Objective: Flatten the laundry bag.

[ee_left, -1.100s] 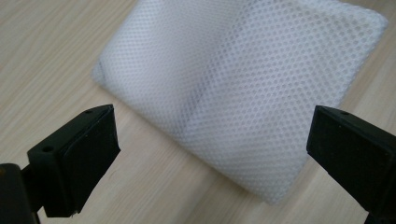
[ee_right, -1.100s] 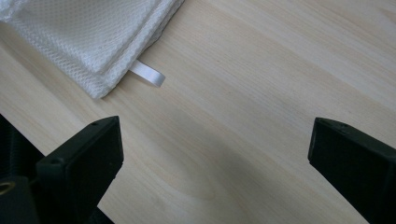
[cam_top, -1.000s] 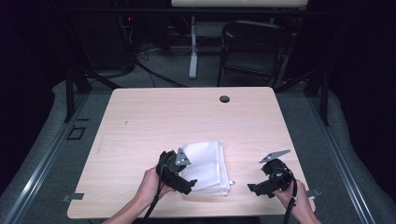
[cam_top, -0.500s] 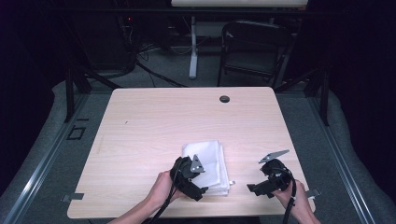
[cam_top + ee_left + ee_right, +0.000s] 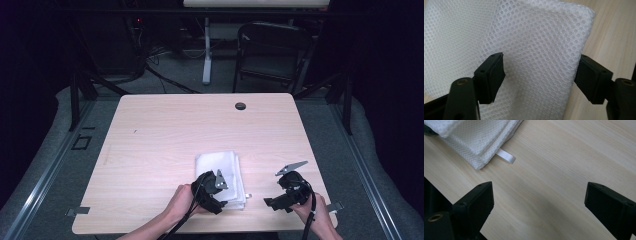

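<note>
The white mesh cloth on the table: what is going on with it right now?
A person holds a gripper in each hand at a wooden table. The left gripper is down over the near part of a folded white mesh cloth; its jaws have just been closing, with the cloth's edge between them, but the pads do not yet pinch it. The right gripper rests open over bare wood beside the cloth, near the small white tag that sticks out from its edge.

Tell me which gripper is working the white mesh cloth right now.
The left gripper: its jaws, just closing, straddle the folded white mesh cloth. The right gripper gapes over bare table beside the cloth.
</note>
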`<state>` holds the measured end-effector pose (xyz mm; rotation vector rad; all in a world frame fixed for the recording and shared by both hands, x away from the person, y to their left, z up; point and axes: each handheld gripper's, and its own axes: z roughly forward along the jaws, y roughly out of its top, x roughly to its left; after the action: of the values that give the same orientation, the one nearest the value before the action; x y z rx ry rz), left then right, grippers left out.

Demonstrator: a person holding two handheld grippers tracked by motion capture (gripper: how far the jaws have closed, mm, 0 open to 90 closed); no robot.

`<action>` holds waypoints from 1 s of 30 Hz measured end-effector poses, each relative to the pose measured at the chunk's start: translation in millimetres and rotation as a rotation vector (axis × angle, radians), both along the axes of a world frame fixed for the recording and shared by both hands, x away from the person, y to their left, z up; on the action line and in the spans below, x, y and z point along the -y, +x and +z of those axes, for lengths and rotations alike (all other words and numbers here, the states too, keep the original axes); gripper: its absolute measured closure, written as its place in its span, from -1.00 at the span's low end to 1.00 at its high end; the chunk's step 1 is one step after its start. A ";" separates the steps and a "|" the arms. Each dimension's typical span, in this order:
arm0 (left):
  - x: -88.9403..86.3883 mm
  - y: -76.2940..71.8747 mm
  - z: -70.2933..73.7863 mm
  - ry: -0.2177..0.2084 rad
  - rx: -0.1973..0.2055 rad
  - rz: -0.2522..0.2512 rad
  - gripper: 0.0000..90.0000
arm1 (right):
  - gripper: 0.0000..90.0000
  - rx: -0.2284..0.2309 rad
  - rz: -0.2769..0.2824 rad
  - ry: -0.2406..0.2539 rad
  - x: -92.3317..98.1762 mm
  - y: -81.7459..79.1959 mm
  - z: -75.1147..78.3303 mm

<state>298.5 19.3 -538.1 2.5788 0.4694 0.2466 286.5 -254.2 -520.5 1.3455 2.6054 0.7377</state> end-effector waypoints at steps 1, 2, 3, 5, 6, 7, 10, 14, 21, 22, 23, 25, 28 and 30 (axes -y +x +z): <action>1.1 0.1 -1.3 0.005 -0.003 -0.004 -0.36 | -0.81 -0.006 0.005 0.006 -0.1 0.2 -0.3; 2.1 0.3 -2.7 0.010 -0.003 -0.011 -0.33 | -0.81 -0.005 0.002 0.001 -0.5 0.0 -0.5; 3.1 0.5 -4.3 0.019 -0.008 -0.019 -0.31 | -0.81 -0.002 0.004 -0.012 -0.5 0.2 -0.5; 4.8 0.8 -6.8 0.034 -0.009 -0.030 -0.25 | -0.80 -0.003 0.003 -0.015 -1.1 0.0 -0.6; 5.5 0.9 -8.0 0.040 -0.010 -0.034 -0.24 | -0.80 -0.007 0.007 -0.001 -1.6 0.1 -1.1; 5.9 0.9 -9.0 0.043 -0.017 -0.036 -0.21 | -0.79 -0.012 0.012 0.006 -1.8 0.3 -1.5; 7.0 0.8 -12.1 0.059 -0.011 -0.043 -0.19 | -0.78 -0.014 0.015 -0.011 -2.6 0.4 -1.4; 7.3 1.0 -13.7 0.066 -0.012 -0.058 -0.12 | -0.77 -0.020 0.023 -0.005 -5.7 0.1 -2.6; 5.6 4.6 -13.7 0.067 -0.039 -0.070 0.12 | -0.71 -0.022 0.039 -0.010 -9.5 -0.3 -4.5; 5.5 4.8 -13.5 0.069 -0.038 -0.072 0.15 | -0.70 -0.020 0.041 -0.016 -10.0 -0.5 -4.6; 5.3 5.1 -13.4 0.071 -0.039 -0.073 0.18 | -0.70 -0.025 0.051 -0.014 -10.7 -0.5 -4.3; 5.2 6.7 -12.7 0.072 -0.047 -0.076 0.21 | -0.70 -0.019 0.053 -0.017 -13.3 -1.2 -4.9; 5.1 8.9 -12.4 0.062 -0.069 -0.080 0.32 | -0.66 -0.019 0.073 -0.029 -16.8 -1.3 -4.6; 4.2 10.2 -12.0 0.057 -0.076 -0.083 0.36 | -0.64 -0.021 0.091 -0.045 -18.8 -1.0 -4.9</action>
<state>308.7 15.1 -550.1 2.6635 0.3861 0.1354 285.5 -235.4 -525.4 1.2366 2.6977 0.6757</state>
